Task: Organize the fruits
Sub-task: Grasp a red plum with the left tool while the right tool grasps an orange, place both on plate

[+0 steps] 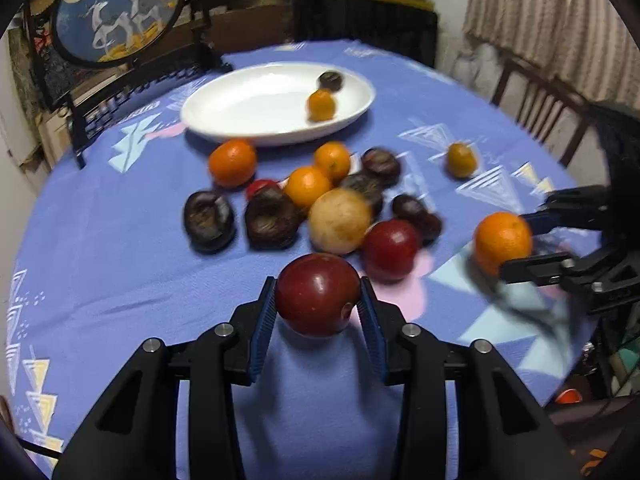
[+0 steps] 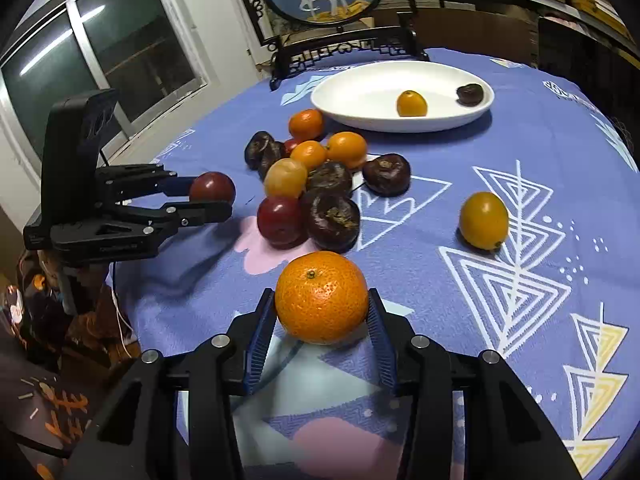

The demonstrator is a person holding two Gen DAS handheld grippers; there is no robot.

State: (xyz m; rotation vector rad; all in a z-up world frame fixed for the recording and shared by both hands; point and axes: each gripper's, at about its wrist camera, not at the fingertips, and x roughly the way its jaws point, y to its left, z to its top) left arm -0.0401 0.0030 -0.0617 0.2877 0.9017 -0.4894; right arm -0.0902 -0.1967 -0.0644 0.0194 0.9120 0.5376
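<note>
— Holding anything in your left gripper [image 1: 319, 304]?

— Yes: my blue pads press both sides of a glossy dark red plum [image 1: 318, 294], jaws narrowed to its width. It sits nearer me than the white plate [image 1: 224, 116], on my side of the fruit pile.

— And your right gripper [image 2: 322, 312]?

— My jaws are clamped on a pitted orange tangerine [image 2: 321, 297] with a small green stem scar, also on the near side of the plate.

— What lies between you and the plate?

— A heap on the blue tablecloth [image 2: 540, 152]: dark wrinkled fruits, 3 oranges, another red plum [image 2: 280, 220] and a tan round fruit [image 2: 285, 178]. 1 yellow-orange fruit [image 2: 483, 220] lies alone, well right of the heap. The plate itself holds 2: a small orange fruit [image 2: 411, 103] and a dark one [image 2: 470, 93].
</note>
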